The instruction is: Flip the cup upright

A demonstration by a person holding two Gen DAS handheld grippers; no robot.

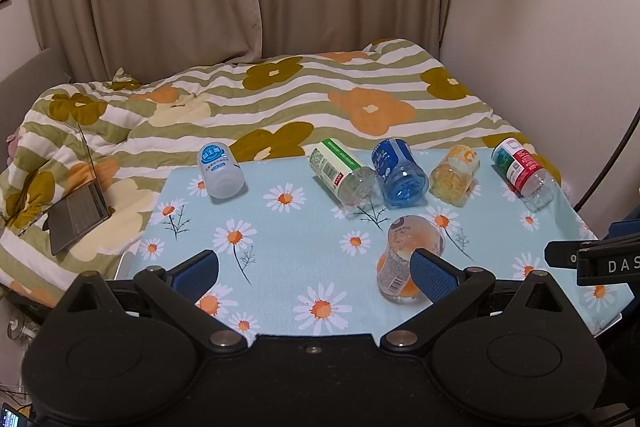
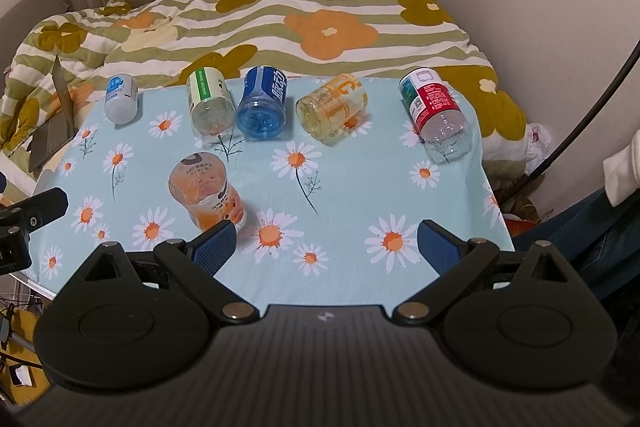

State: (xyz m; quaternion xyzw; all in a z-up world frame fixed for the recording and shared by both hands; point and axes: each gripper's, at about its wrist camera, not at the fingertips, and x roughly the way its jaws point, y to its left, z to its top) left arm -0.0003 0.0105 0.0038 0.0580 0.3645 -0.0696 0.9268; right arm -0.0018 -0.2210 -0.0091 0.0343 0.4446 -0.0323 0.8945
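Several cut-bottle cups lie on their sides on the daisy tablecloth (image 1: 280, 239). Nearest is an orange-labelled cup (image 1: 404, 259), also in the right wrist view (image 2: 206, 189). Behind it in a row lie a white-blue cup (image 1: 220, 171), a green-white cup (image 1: 340, 173), a blue cup (image 1: 398, 173), a yellow cup (image 1: 456, 175) and a red-green cup (image 1: 524, 173). My left gripper (image 1: 316, 271) is open and empty, its right finger (image 1: 434, 277) just in front of the orange cup. My right gripper (image 2: 326, 247) is open and empty, its left finger (image 2: 214, 247) beside the orange cup.
A bed with a flowered striped quilt (image 1: 280, 99) lies behind the table. A laptop (image 1: 78, 211) rests on the quilt at the left. Curtains hang behind, a wall stands at the right. The table edge (image 2: 500, 211) drops off at the right.
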